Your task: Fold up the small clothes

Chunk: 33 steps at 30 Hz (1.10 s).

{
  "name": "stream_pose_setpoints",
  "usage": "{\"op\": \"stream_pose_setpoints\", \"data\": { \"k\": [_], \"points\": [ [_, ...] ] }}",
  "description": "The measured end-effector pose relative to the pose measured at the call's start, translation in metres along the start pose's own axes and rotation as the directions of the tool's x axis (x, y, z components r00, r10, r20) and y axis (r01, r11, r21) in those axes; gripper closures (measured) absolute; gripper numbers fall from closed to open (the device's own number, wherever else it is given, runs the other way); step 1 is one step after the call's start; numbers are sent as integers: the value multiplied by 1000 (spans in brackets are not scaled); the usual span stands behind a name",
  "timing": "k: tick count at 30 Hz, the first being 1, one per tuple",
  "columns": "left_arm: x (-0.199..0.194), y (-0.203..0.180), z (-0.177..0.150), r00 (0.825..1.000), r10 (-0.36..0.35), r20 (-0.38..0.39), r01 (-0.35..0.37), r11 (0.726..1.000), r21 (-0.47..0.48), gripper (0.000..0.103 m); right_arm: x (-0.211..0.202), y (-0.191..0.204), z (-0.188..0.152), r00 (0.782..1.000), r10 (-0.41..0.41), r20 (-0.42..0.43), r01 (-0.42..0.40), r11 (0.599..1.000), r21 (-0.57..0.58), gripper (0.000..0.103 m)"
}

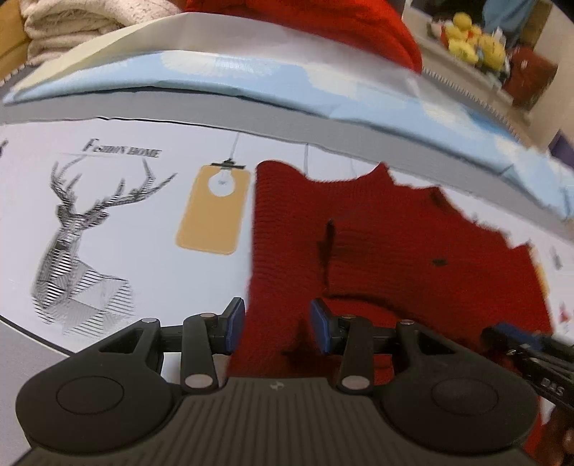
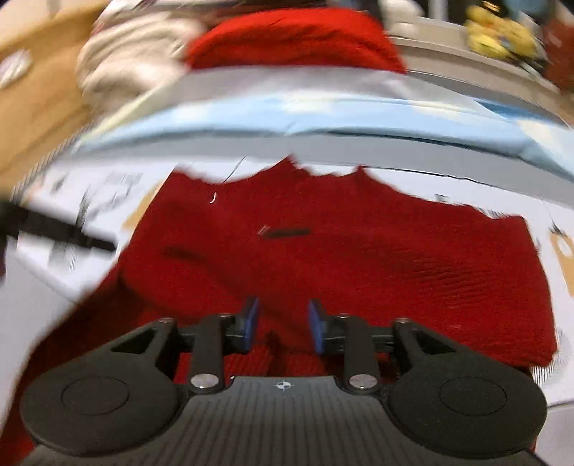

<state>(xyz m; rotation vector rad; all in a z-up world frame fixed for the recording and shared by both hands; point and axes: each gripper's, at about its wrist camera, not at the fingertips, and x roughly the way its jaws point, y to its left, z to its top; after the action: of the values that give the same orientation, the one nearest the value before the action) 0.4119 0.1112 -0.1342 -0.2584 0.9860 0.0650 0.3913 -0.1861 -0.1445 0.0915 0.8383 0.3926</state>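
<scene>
A small red knitted garment (image 1: pixel 376 243) lies spread on a white printed tablecloth (image 1: pixel 107 222). It also fills the middle of the right wrist view (image 2: pixel 340 258). My left gripper (image 1: pixel 278 324) is open, its blue pads on either side of the garment's near left edge. My right gripper (image 2: pixel 283 324) is open over the garment's near edge, with red knit between the pads. The right gripper's tip shows in the left wrist view (image 1: pixel 520 340) at the garment's right side. Both views are blurred.
A folded light blue cloth (image 1: pixel 287 82) lies along the table's far side. Behind it sit a red folded garment (image 1: pixel 323 21), cream towels (image 1: pixel 79 25) and yellow soft toys (image 1: pixel 477 39). A deer print (image 1: pixel 79 236) and a tan tag print (image 1: pixel 215 211) mark the tablecloth.
</scene>
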Motion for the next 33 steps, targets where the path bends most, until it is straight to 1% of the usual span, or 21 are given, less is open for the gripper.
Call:
{"op": "stream_pose_setpoints", "data": {
  "k": [1,2,3,4,5,7,9,11,12,14,17,20,22,24,25,26,27,29,30,32,33],
  "points": [
    [0,0,0,1000,-28,8,28,999,-23,60,4,-8,-1,1000,12,-12,-11,997,78,64],
    [1,2,1,998,-60,15,60,997,-52,66,8,-17,-1,999,21,-29,-17,988,151,64],
    [2,3,1,996,-91,21,93,992,-82,69,11,-25,-2,999,25,-43,-16,978,207,64],
    [5,6,1,991,-128,27,130,984,-118,75,14,-31,-4,998,17,-60,-1,967,256,64],
    [8,7,0,988,-153,32,156,976,-148,79,15,-36,-5,997,-2,-78,23,959,281,64],
    [15,9,-2,981,-190,36,194,961,-200,79,13,-39,-7,993,-40,-108,71,952,297,64],
    [23,11,-4,971,-239,32,239,937,-254,79,8,-38,-4,993,-48,-112,80,950,302,64],
    [33,12,-6,954,-297,28,291,905,-310,78,2,-35,-6,991,-51,-120,85,950,301,64],
    [38,13,-7,948,-317,23,306,890,-338,78,0,-36,-7,991,-51,-126,87,949,303,63],
    [46,16,-10,940,-339,20,321,865,-386,72,1,-38,-7,989,-47,-143,91,944,318,62],
    [62,23,-15,940,-341,13,307,828,-469,63,6,-44,-7,986,-37,-163,94,930,356,62],
    [73,30,-17,934,-355,37,318,779,-540,62,3,-50,-7,985,-19,-170,86,915,395,62],
    [76,33,-15,932,-357,58,324,750,-577,62,2,-52,-6,986,-12,-169,80,912,402,62],
    [77,36,-14,932,-353,84,331,732,-596,64,1,-53,-4,986,-15,-165,81,911,404,62],
    [77,35,-13,934,-347,91,330,733,-595,67,1,-54,-4,986,-15,-163,82,910,407,62],
    [77,33,-12,938,-335,89,322,747,-582,90,1,-55,-4,987,-15,-162,82,908,412,62],
    [75,30,-10,947,-311,84,303,772,-559,95,1,-55,-3,987,-16,-160,81,906,415,62],
    [61,25,-6,962,-255,99,270,817,-509,96,-1,-55,-2,989,-20,-147,80,907,414,62],
    [49,22,-3,966,-231,117,258,835,-487,97,-2,-55,-1,991,-24,-135,78,908,412,62],
    [17,10,8,964,-183,191,248,875,-415,97,-8,-56,3,994,-38,-98,76,908,413,62],
    [1,1,12,964,-142,223,217,907,-360,97,-12,-57,5,996,-54,-69,78,904,421,62]
  ]
}}
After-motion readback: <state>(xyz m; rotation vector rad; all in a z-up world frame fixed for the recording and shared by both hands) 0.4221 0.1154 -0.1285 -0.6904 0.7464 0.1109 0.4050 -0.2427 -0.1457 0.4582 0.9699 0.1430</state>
